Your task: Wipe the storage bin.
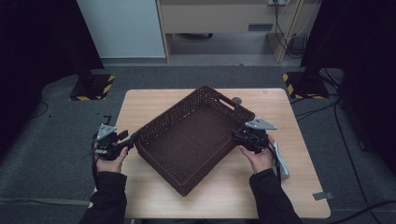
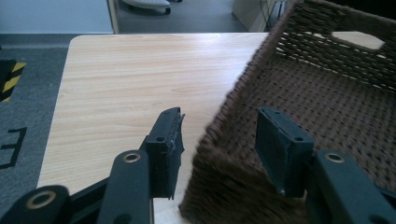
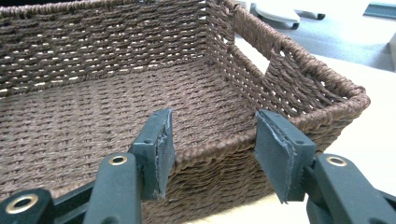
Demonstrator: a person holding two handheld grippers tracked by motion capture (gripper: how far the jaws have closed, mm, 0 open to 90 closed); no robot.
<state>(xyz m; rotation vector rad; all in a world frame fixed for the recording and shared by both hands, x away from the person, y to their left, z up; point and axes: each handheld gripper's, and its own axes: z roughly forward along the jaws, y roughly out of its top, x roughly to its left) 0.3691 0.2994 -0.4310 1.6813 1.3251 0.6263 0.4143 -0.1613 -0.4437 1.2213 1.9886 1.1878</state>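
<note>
The table [image 1: 219,191] comes first, pale wood, and on it the big brown woven basket [image 1: 191,135], turned at an angle and lying right between the two claws. It looks empty.

The step in hand, as I judge it, is getting a grip on the basket from both sides, with no clamp made yet. The left gripper [image 1: 122,142] sits at the basket's near-left corner. In the left gripper view its jaws stand wide apart, the left gripper [image 2: 219,140] straddling that corner: one jaw outside over bare wood, the other inside over the woven floor, the rim running up between them. Whether either pad actually touches the weave is hard to say from this angle.

Over on the other side, the right gripper [image 1: 239,136] is up against the basket's right-hand wall. From its own camera the right gripper [image 3: 212,149] is just as wide open, the wall's rim just ahead of and below the jaws, the handle cutout [image 3: 275,60] further along to its right.

Next move, I'd say: seat each claw over its rim, close both firmly, then move the basket evenly.
</note>
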